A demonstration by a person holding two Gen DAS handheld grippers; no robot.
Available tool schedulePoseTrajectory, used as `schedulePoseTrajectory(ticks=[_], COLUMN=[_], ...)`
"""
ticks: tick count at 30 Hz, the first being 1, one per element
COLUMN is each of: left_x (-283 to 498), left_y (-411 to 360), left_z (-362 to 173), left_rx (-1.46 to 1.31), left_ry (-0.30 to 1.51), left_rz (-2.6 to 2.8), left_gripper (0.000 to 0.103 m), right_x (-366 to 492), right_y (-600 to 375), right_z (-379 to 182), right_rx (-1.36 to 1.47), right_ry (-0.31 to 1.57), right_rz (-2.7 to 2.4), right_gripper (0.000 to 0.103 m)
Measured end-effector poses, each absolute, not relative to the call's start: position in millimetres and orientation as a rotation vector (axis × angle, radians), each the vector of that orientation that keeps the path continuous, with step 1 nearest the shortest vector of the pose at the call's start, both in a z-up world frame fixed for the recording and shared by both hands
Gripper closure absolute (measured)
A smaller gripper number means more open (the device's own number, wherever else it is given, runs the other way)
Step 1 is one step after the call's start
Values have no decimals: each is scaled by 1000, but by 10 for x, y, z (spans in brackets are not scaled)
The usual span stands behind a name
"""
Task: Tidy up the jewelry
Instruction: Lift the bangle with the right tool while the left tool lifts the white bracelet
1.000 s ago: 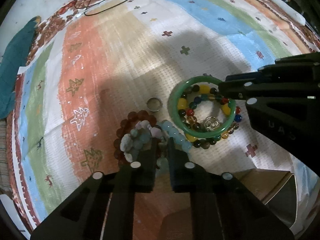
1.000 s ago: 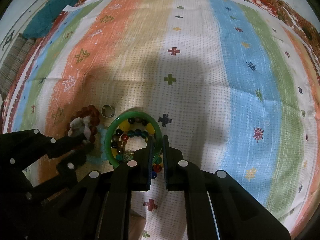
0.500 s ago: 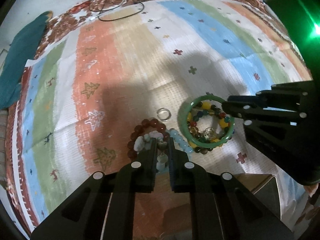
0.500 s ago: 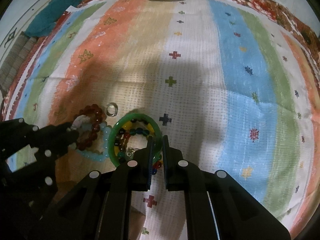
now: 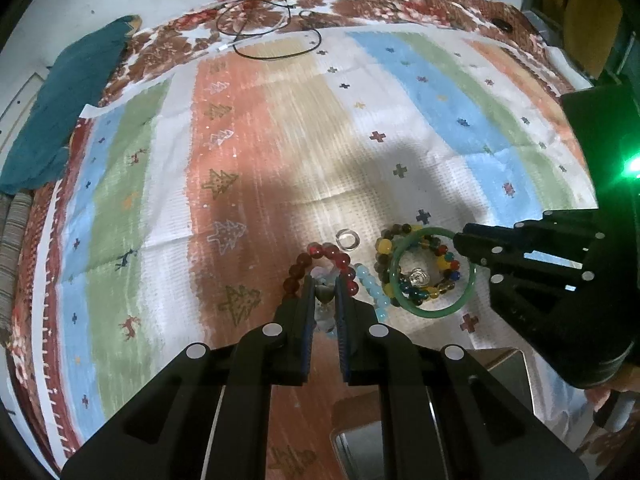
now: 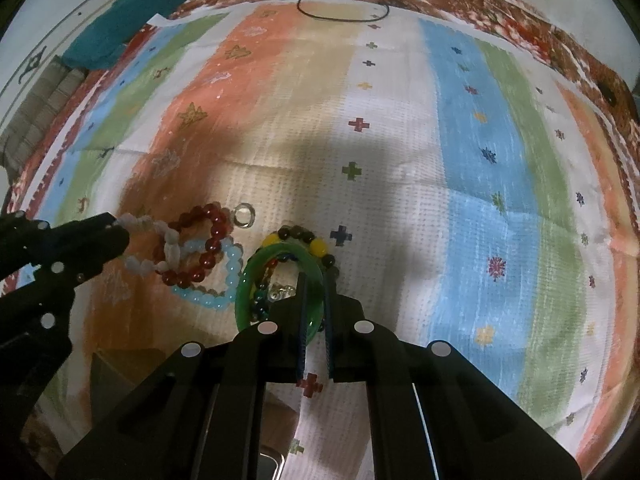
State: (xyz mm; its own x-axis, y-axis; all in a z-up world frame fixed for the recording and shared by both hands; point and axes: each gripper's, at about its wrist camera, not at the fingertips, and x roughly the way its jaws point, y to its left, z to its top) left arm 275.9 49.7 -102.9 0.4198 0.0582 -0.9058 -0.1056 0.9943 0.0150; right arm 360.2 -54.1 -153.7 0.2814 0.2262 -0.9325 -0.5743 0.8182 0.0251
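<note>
Green bangle [image 6: 280,280] sits clamped in the right claw [image 6: 315,280]; left claw [image 5: 323,286] pinches pale beads [image 6: 160,240].

Count: beaded bracelets [image 6: 200,240] ×4 (red, white, pale blue, multicolour); green bangle [image 6: 280,256] ×1; silver ring [image 6: 244,215] ×1; small silver charm [image 5: 418,277] ×1.

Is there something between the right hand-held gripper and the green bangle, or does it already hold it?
Nothing visible stands between them. The right hand-held gripper is shut on the green bangle, its fingers pinching the rim. A multicoloured bead bracelet lies inside the bangle, which overlaps it.
</note>
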Motion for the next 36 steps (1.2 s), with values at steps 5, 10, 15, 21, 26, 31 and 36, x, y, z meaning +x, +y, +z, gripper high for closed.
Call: schedulePoseTrajectory(ticks=[5, 10, 15, 21, 26, 31, 36], left_x=[2707, 2654, 2605, 2516, 2404, 2285, 2170], left_y=[491, 481, 460, 456, 440, 399, 360], left_z=[-976, -902, -843, -734, -617, -525, -450], left_rx=[-53, -62, -64, -70, -86, -93, -100], left_ry=[1125, 1107, 1097, 1077, 1047, 1020, 997], left_rz=[95, 91, 87, 86, 81, 69, 64], left_gripper=[93, 93, 93, 93, 93, 93, 93], right_x=[3558, 3506, 3471, 3390, 3280, 3137, 3026], right_y=[-546, -580, -616, -660, -705, -721, -753], right_z=[-1493, -1380, -1307, -1205, -1033, -856, -789], right_rx=[-342, -325, -313, -309, -297, -295, -292], right_ry=[1160, 1136, 1122, 1098, 1047, 1000, 980], right_rz=[554, 561, 563, 557, 561, 576, 581], right_gripper=[95, 95, 95, 95, 95, 95, 95])
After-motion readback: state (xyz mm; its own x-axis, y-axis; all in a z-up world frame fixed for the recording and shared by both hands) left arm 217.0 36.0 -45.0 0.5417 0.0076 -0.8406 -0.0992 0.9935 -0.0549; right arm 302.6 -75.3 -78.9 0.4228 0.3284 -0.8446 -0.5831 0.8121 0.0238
